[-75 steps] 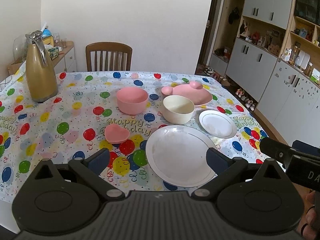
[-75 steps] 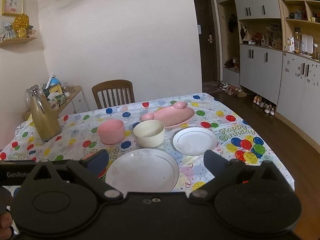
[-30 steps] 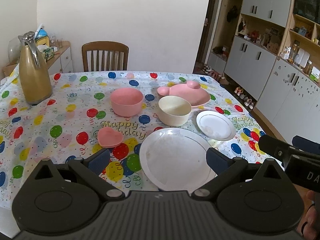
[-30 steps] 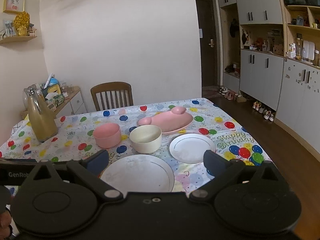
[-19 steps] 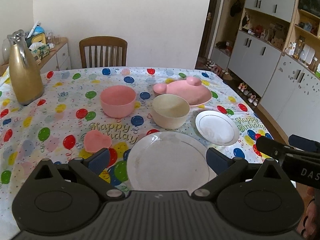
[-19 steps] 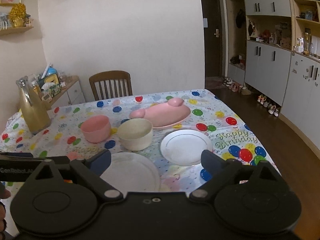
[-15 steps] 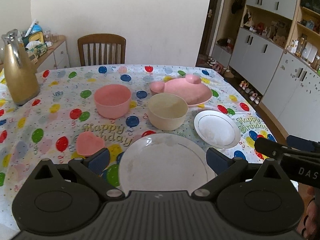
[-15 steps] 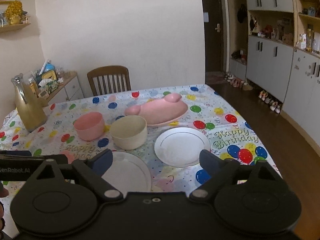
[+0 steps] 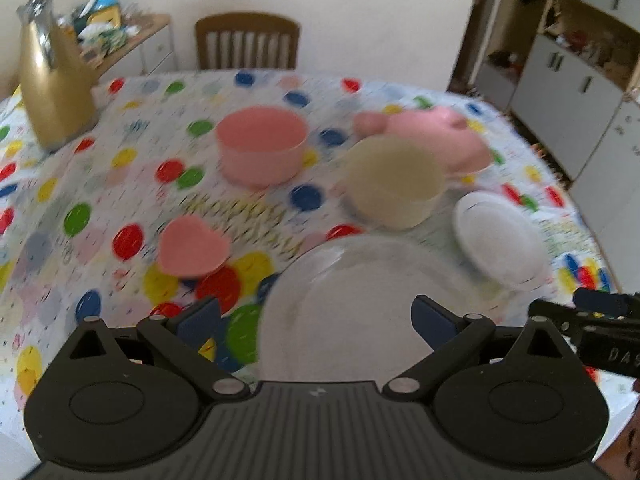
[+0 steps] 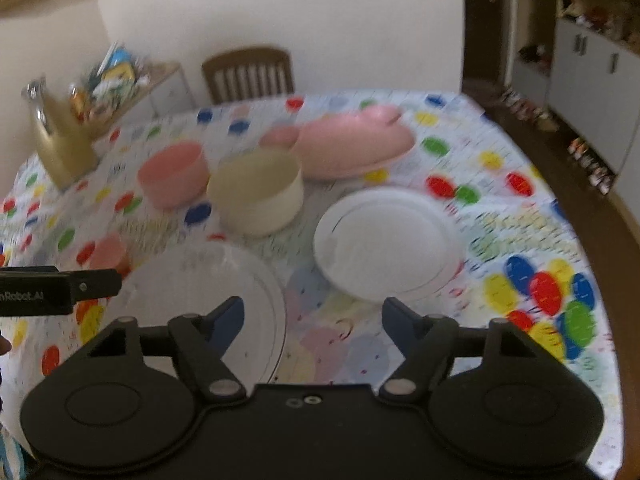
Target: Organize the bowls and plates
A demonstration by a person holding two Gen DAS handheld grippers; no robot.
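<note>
the large white plate (image 9: pixel 360 300) lies flat at the near edge of the desk (image 9: pixel 120 152), which is covered in a balloon-print cloth, and the left gripper (image 9: pixel 316 316) hangs just above the plate's near rim with its jaws spread wide and holding nothing. just to the right sits the small white plate (image 10: pixel 386 242), apart from the large one, and the right gripper (image 10: pixel 312 314) hovers over the cloth between the two plates, jaws likewise released and empty, one blue fingertip (image 10: pixel 228 316) over the large plate's right rim. behind the plates a cream bowl (image 9: pixel 394 182) stands upright, and left of it, a little farther back, a pink bowl (image 9: pixel 262 142); the two are near each other but not touching. past the cream bowl, on the far right, lies a pink eared dish (image 10: pixel 352 146), its near rim partly hidden by the cream bowl in the left wrist view. to the left of the large plate is a small pink heart-shaped dish (image 9: pixel 192 246), sitting apart on the balloons. at the far left corner a gold jug (image 9: pixel 52 80) stands upright. beyond the desk a wooden chair (image 9: pixel 247 42) is pushed in against the far side, with a cluttered sideboard (image 10: pixel 132 76) along the left wall and grey cabinets (image 9: pixel 568 92) on the right. both views are blurred.
</note>
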